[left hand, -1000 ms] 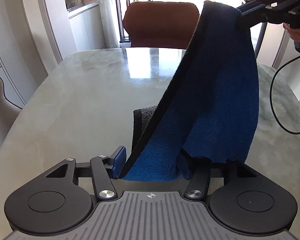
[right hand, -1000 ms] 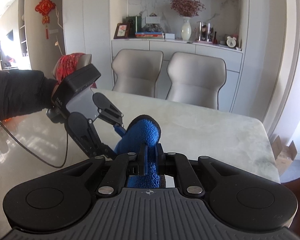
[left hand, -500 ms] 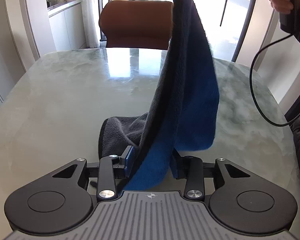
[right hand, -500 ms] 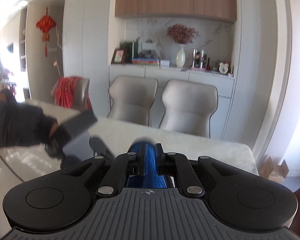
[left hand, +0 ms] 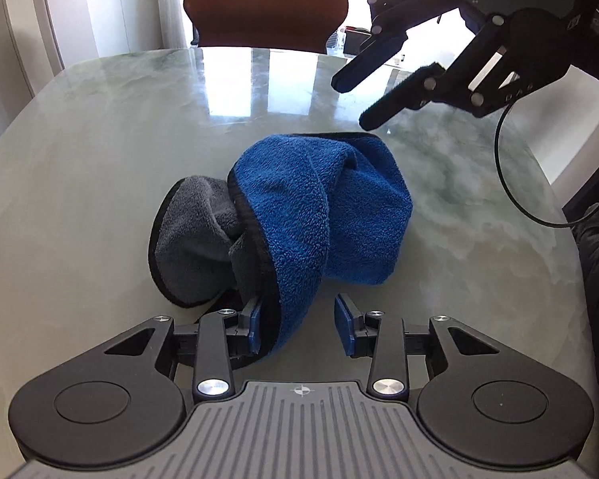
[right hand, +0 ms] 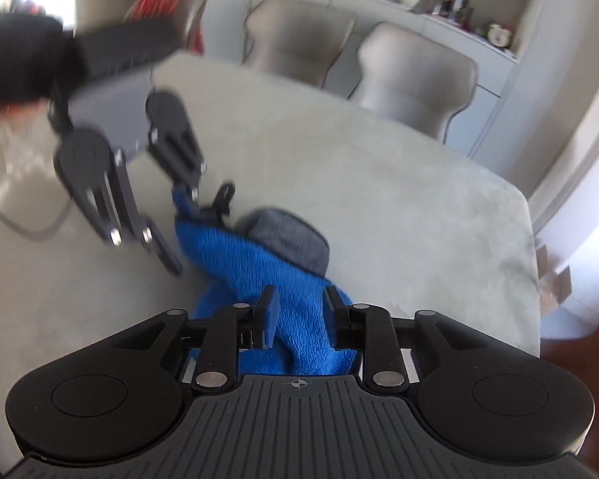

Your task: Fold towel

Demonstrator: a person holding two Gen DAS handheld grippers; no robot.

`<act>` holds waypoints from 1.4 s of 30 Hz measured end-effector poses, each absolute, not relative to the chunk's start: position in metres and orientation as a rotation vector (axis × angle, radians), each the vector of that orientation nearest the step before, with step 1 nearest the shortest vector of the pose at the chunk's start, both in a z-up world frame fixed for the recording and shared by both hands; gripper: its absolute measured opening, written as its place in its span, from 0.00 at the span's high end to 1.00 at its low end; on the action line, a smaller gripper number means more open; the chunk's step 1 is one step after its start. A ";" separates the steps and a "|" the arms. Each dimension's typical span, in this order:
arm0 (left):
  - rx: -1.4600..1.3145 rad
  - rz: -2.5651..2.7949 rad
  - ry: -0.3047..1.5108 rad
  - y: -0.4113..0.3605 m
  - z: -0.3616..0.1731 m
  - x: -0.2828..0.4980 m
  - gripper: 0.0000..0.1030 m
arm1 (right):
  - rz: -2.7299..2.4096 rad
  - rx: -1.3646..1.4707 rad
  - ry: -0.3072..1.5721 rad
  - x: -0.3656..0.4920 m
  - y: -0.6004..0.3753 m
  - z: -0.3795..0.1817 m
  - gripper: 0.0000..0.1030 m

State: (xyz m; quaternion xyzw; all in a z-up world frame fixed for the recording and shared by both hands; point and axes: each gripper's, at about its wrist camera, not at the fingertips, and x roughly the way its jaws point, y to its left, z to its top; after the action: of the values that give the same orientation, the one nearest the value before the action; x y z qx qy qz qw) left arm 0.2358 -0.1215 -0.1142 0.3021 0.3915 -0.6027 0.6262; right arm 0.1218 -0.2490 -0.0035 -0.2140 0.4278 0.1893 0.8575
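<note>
Towel [left hand: 319, 215], blue on one face and grey on the other, lies in a crumpled heap at centre frame on the pale marbled tabletop [left hand: 100, 151]. Left gripper [left hand: 303, 327] at bottom centre: jaws parted after just opening, a blue fold resting against the left pad only, not pinched. Right gripper [left hand: 359, 97] hangs at upper right above the heap's far edge, jaws just opened and apart; its own view shows blue cloth lying loose between them.
</note>
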 end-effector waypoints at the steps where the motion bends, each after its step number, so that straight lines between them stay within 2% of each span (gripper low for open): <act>1: 0.694 -1.374 0.905 -0.120 -0.117 0.238 0.57 | 0.410 -0.476 0.908 0.128 -0.247 -0.009 0.72; 4: 0.664 -1.361 0.929 -0.114 -0.122 0.245 0.59 | 0.455 -0.512 0.918 0.151 -0.248 -0.014 0.64; 5: 0.638 -1.372 0.939 -0.111 -0.123 0.247 0.59 | 0.461 -0.508 0.920 0.156 -0.248 -0.014 0.55; 6: 0.626 -1.380 0.936 -0.109 -0.123 0.248 0.64 | 0.468 -0.503 0.921 0.161 -0.249 -0.015 0.48; 10: 0.619 -1.427 0.911 -0.108 -0.118 0.244 0.86 | 0.554 -0.451 0.902 0.171 -0.247 -0.013 0.46; 15: 0.634 -1.460 0.823 -0.111 -0.093 0.233 0.92 | 0.654 -0.552 0.819 0.162 -0.240 -0.012 0.47; 26: 0.779 -1.455 0.660 -0.096 -0.027 0.200 0.92 | 0.738 -0.645 0.828 0.165 -0.248 0.001 0.46; 32: 0.788 -1.441 0.704 -0.082 -0.016 0.177 0.92 | 0.838 -0.745 0.883 0.156 -0.231 -0.016 0.47; 36: 0.793 -1.312 0.780 -0.078 -0.041 0.179 0.87 | 0.823 -0.814 0.909 0.151 -0.215 -0.026 0.47; 38: 0.762 -1.280 0.816 -0.077 -0.053 0.182 0.84 | 0.797 -0.737 0.941 0.151 -0.220 -0.024 0.46; 42: 0.695 -1.279 0.853 -0.078 -0.068 0.183 0.69 | 0.697 -0.467 1.041 0.166 -0.254 -0.027 0.45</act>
State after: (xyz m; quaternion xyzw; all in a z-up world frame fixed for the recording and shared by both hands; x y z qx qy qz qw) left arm 0.1829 -0.0779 -0.0685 0.3079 0.3775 -0.5662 0.6649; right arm 0.1661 -0.2542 -0.0270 -0.2165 0.4824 0.3233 0.7848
